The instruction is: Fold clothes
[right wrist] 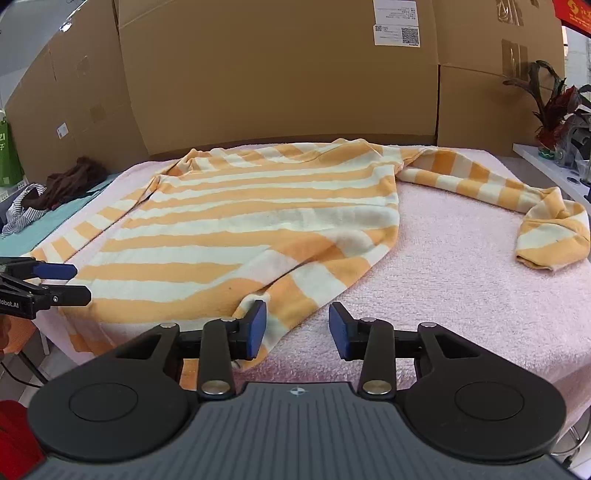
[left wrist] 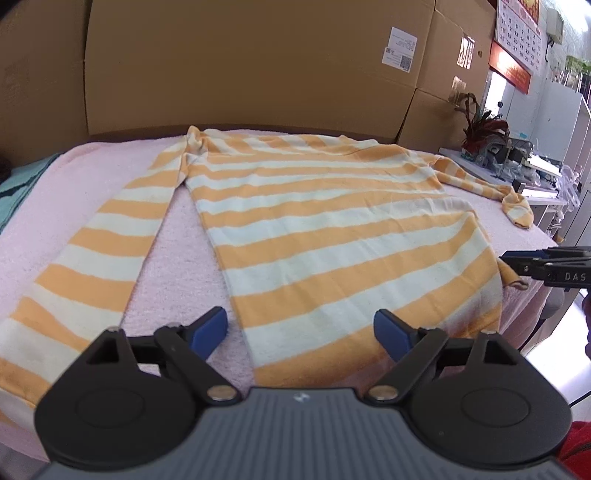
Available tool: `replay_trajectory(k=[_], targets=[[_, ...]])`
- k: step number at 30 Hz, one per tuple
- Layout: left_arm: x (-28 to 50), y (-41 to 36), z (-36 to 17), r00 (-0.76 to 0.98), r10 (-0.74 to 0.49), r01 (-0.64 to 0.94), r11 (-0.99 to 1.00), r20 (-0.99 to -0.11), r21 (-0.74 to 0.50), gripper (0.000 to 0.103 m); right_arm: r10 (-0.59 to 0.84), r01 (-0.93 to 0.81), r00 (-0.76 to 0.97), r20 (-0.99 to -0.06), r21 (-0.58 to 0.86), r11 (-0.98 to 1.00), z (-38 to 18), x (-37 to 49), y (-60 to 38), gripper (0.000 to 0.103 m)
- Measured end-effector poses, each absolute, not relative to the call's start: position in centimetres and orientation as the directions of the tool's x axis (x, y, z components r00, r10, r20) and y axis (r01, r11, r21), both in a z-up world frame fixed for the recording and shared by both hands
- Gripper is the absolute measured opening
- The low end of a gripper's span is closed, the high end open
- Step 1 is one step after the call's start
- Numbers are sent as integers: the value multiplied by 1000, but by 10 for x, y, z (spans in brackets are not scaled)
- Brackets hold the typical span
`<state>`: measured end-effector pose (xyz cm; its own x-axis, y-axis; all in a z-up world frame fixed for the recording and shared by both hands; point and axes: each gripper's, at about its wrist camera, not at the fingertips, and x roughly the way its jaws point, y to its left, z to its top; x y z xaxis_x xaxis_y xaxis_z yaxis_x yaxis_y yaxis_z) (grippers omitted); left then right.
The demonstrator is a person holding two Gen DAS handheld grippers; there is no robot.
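An orange-and-cream striped long-sleeved shirt (left wrist: 325, 221) (right wrist: 240, 229) lies spread flat on a pink towel (left wrist: 184, 251) (right wrist: 461, 280). One sleeve (left wrist: 92, 258) runs straight toward the near left edge. The other sleeve (right wrist: 517, 199) trails to the right and ends bunched up. My left gripper (left wrist: 301, 328) stands wide open just above the shirt's near hem, its pads clear of the cloth. My right gripper (right wrist: 298, 326) is open over the hem's right corner; cloth lies between the jaws beside the left pad, unpinched. Each gripper also shows in the other's view: the right gripper (left wrist: 511, 262) and the left gripper (right wrist: 74, 283).
Tall cardboard boxes (left wrist: 240, 66) (right wrist: 277, 74) wall off the back of the table. A potted plant (right wrist: 554, 110) and a cluttered shelf stand at the right. Dark and striped clothes (right wrist: 55, 188) lie on a teal cloth at the left. A wall calendar (left wrist: 517, 33) hangs top right.
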<state>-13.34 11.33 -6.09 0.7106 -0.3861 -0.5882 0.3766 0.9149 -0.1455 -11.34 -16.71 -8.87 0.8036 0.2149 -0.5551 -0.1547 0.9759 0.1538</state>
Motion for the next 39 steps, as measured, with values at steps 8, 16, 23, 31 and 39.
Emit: replay_trajectory(k=[8, 16, 23, 31, 39], targets=[[-138, 87, -67, 765, -332, 376, 926, -552, -36, 66, 260, -158, 801, -540, 228, 961, -88, -117, -170, 43], [-132, 113, -60, 758, -342, 316, 938, -556, -146, 19, 248, -169, 823, -512, 196, 966, -93, -120, -163, 36], [-134, 132, -55, 749, -352, 291, 936, -562, -199, 2, 214, -135, 839, -501, 189, 973, -91, -124, -172, 1], [-142, 139, -45, 755, -341, 297, 939, -559, -172, 0, 268, -150, 823, -501, 263, 953, -84, -136, -182, 18], [-150, 141, -56, 719, -364, 311, 930, -592, -195, 30, 284, -216, 815, -505, 191, 958, -90, -137, -153, 38]])
